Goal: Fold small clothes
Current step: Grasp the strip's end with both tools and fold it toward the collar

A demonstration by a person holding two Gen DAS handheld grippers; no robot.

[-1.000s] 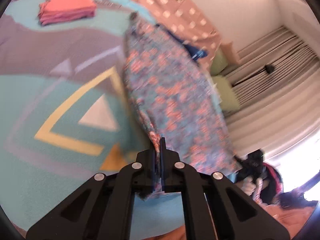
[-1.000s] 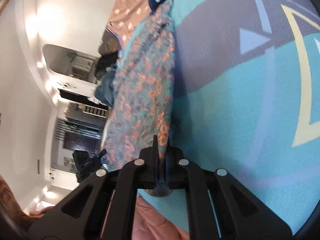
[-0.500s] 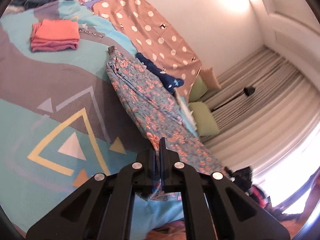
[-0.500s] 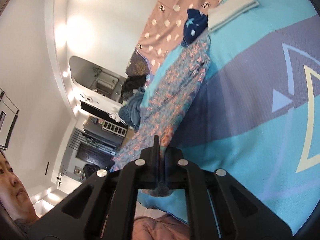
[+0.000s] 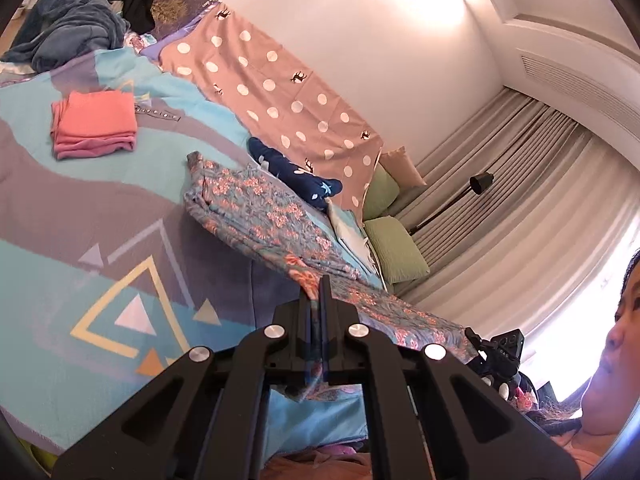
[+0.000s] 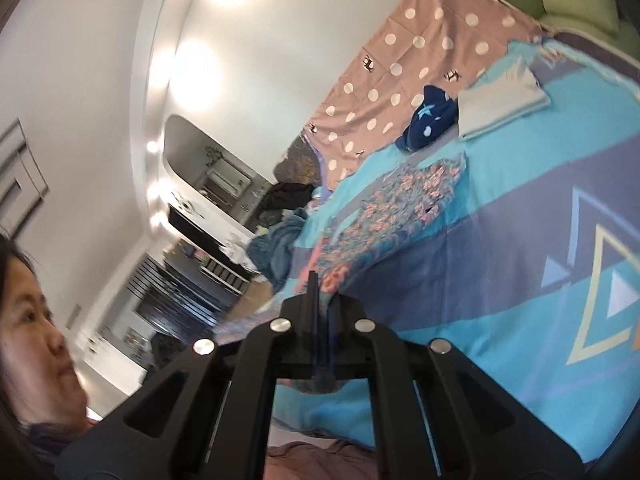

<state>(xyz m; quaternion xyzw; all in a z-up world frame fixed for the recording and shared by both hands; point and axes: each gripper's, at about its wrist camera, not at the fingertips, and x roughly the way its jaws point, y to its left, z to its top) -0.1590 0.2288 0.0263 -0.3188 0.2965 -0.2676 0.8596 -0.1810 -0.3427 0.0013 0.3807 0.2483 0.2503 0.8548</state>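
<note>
A blue garment with an orange flower print [image 5: 256, 212] hangs stretched above the turquoise bedspread [image 5: 60, 276], its far end still resting on the bed. My left gripper [image 5: 320, 284] is shut on one near corner of it. In the right wrist view the same floral garment [image 6: 404, 204] runs away from my right gripper [image 6: 320, 280], which is shut on the other near corner. The other gripper [image 5: 500, 354] shows at the lower right of the left wrist view, holding the cloth's far edge.
A folded pink and coral stack [image 5: 94, 124] lies at the bed's far left. A navy star-print piece [image 5: 296, 174], a folded white cloth [image 6: 500, 106], a polka-dot sheet [image 5: 276, 92], green pillows [image 5: 394, 248] and a heap of dark clothes [image 5: 72, 20] line the far side. A person's face is close by.
Both grippers have risen, lifting the near edge of the floral garment off the bedspread. Both views now point more level, showing the wall and curtains.
</note>
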